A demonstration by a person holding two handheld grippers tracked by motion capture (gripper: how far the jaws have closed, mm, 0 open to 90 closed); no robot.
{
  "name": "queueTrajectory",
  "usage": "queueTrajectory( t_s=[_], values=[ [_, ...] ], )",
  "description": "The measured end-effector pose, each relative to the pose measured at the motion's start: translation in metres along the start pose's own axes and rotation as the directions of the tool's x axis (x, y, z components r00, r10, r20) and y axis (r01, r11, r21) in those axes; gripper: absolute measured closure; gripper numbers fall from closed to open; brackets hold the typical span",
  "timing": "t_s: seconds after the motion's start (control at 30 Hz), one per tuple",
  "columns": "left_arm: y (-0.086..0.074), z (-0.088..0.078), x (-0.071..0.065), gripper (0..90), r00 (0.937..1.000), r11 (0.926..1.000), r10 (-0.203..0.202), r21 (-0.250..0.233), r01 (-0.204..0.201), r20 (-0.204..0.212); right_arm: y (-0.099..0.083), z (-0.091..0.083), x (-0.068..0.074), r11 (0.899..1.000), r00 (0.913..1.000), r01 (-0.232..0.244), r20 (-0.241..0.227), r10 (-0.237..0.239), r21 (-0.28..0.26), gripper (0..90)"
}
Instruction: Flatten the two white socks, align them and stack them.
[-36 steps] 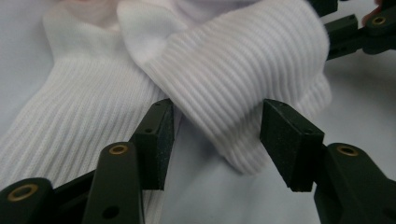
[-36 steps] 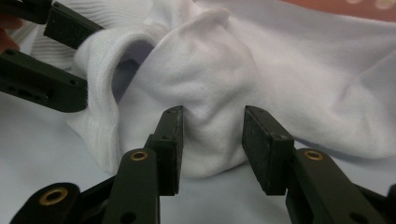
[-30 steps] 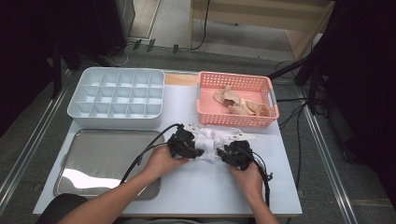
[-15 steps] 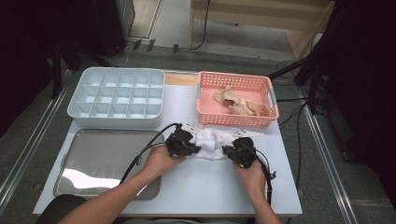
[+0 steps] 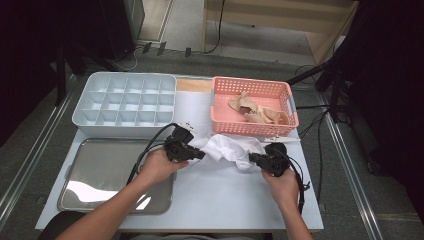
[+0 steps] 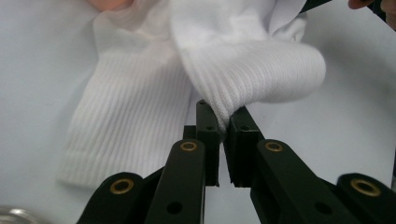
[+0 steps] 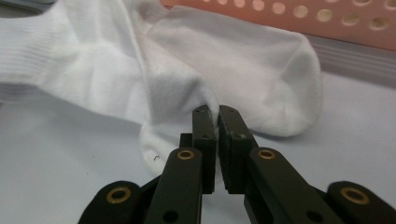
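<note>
A white sock (image 5: 227,148) is held stretched between the two tongs above the white worktop (image 5: 225,200), just in front of the pink basket (image 5: 252,107). The left tongs (image 5: 200,155) are clamped on a fold of the sock's ribbed fabric, having just been closing on it; in the left gripper view (image 6: 223,126) the knit is seen pinched between the black jaws. The right tongs (image 5: 252,159) have likewise just been closing and are gripped on the other end (image 7: 215,116). A grey compartment tray (image 5: 125,102) and a metal tray (image 5: 100,175) are seen at the left.
</note>
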State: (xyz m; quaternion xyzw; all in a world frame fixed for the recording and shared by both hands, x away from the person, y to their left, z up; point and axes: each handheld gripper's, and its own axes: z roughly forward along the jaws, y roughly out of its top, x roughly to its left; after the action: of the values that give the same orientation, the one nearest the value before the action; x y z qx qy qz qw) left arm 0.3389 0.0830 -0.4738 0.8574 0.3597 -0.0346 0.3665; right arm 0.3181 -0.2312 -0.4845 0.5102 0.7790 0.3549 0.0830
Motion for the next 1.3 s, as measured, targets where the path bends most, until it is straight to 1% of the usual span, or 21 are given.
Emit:
queueTrajectory(
  t_s=[0.07, 0.13, 0.2, 0.27, 0.3, 0.37, 0.47, 0.57, 0.63, 0.67, 0.73, 0.8, 0.87, 0.9, 1.0, 1.1, 1.13, 1.17, 1.23, 1.27, 1.3],
  values=[
    [-0.001, -0.003, 0.004, 86.0, 0.9999, 0.9999, -0.013, 0.009, 0.013, -0.002, 0.001, 0.0, -0.002, 1.0, 1.0, -0.004, -0.003, 0.004, 0.001, 87.1],
    [-0.003, -0.006, 0.007, 85.9, 0.9998, 0.9996, -0.017, 0.024, 0.018, -0.007, 0.001, 0.001, -0.002, 1.0, 0.9999, 0.002, -0.015, -0.002, 0.008, 87.1],
    [-0.004, -0.008, 0.01, 85.8, 0.9995, 0.9991, -0.026, 0.032, 0.027, -0.019, 0.003, 0.004, 0.0, 1.0, 0.9997, 0.009, -0.021, -0.009, 0.017, 86.8],
    [-0.006, -0.011, 0.015, 85.6, 0.9986, 0.9982, -0.047, 0.036, 0.048, -0.022, 0.004, 0.009, 0.002, 1.0, 0.9995, 0.014, -0.029, -0.013, 0.022, 86.6],
    [-0.006, -0.011, 0.016, 85.4, 0.9986, 0.9981, -0.045, 0.042, 0.046, -0.028, 0.005, 0.011, 0.004, 1.0, 0.9994, 0.015, -0.03, -0.014, 0.026, 86.4],
    [-0.007, -0.013, 0.021, 85.0, 0.9979, 0.9972, -0.052, 0.052, 0.054, -0.039, 0.007, 0.018, 0.005, 0.999, 0.9993, 0.02, -0.031, -0.019, 0.036, 86.2],
    [-0.009, -0.013, 0.027, 83.3, 0.9954, 0.9952, -0.085, 0.045, 0.087, -0.046, 0.009, 0.026, 0.005, 0.999, 0.9996, 0.011, -0.025, -0.01, 0.041, 85.5],
    [-0.009, -0.009, 0.033, 79.2, 0.9931, 0.9937, -0.101, 0.043, 0.104, -0.06, 0.01, 0.033, 0.004, 0.999, 1.0, 0.004, -0.007, -0.003, 0.038, 80.4],
    [-0.009, -0.006, 0.035, 76.8, 0.9922, 0.9936, -0.102, 0.041, 0.105, -0.071, 0.011, 0.034, 0.002, 0.999, 0.9999, -0.01, 0.006, 0.009, 0.031, 75.2],
    [-0.009, -0.006, 0.034, 75.5, 0.9925, 0.9942, -0.096, 0.04, 0.099, -0.075, 0.011, 0.034, 0.002, 1.0, 0.9999, -0.014, 0.006, 0.014, 0.021, 73.7],
    [-0.009, -0.007, 0.033, 73.7, 0.993, 0.995, -0.088, 0.041, 0.091, -0.079, 0.011, 0.03, 0.001, 1.0, 0.9999, -0.014, 0.003, 0.014, 0.002, 72.9],
    [-0.009, -0.01, 0.032, 71.2, 0.993, 0.9955, -0.088, 0.029, 0.09, -0.079, 0.012, 0.024, 0.002, 1.0, 0.9999, -0.01, 0.001, 0.01, -0.021, 72.0],
    [-0.008, -0.014, 0.032, 70.1, 0.9934, 0.9958, -0.087, 0.021, 0.089, -0.076, 0.012, 0.018, 0.004, 0.999, 0.9998, -0.013, -0.012, 0.013, -0.039, 72.3],
    [-0.008, -0.016, 0.031, 68.5, 0.9931, 0.9957, -0.09, 0.017, 0.091, -0.076, 0.011, 0.014, 0.006, 0.999, 0.9998, -0.007, -0.018, 0.006, -0.041, 72.6],
    [-0.008, -0.022, 0.029, 66.2, 0.9934, 0.9961, -0.088, 0.0, 0.088, -0.073, 0.008, 0.009, 0.012, 0.999, 0.9994, -0.001, -0.034, 0.0, -0.036, 72.2],
    [-0.007, -0.023, 0.027, 66.1, 0.9935, 0.9957, -0.092, -0.006, 0.092, -0.067, 0.001, 0.011, 0.022, 1.0, 0.9988, 0.015, -0.047, -0.016, -0.024, 71.1],
    [-0.007, -0.022, 0.026, 65.7, 0.9933, 0.9957, -0.093, -0.006, 0.093, -0.068, 0.0, 0.013, 0.024, 0.999, 0.9984, 0.027, -0.05, -0.028, -0.021, 70.0],
    [-0.007, -0.02, 0.026, 65.2, 0.9935, 0.996, -0.089, 0.002, 0.09, -0.071, -0.001, 0.015, 0.027, 0.999, 0.9983, 0.027, -0.051, -0.028, -0.016, 68.9],
    [-0.008, -0.013, 0.028, 63.0, 0.9929, 0.9963, -0.082, 0.015, 0.084, -0.086, -0.004, 0.02, 0.031, 0.999, 0.9977, 0.048, -0.048, -0.049, -0.012, 68.4],
    [-0.008, -0.011, 0.03, 62.9, 0.993, 0.9961, -0.084, 0.022, 0.086, -0.084, -0.004, 0.023, 0.034, 0.998, 0.9976, 0.055, -0.041, -0.056, -0.007, 67.9],
    [-0.009, -0.008, 0.032, 63.0, 0.9924, 0.9951, -0.095, 0.02, 0.097, -0.079, -0.005, 0.025, 0.035, 0.998, 0.9972, 0.065, -0.038, -0.065, -0.007, 67.3]
  ],
)
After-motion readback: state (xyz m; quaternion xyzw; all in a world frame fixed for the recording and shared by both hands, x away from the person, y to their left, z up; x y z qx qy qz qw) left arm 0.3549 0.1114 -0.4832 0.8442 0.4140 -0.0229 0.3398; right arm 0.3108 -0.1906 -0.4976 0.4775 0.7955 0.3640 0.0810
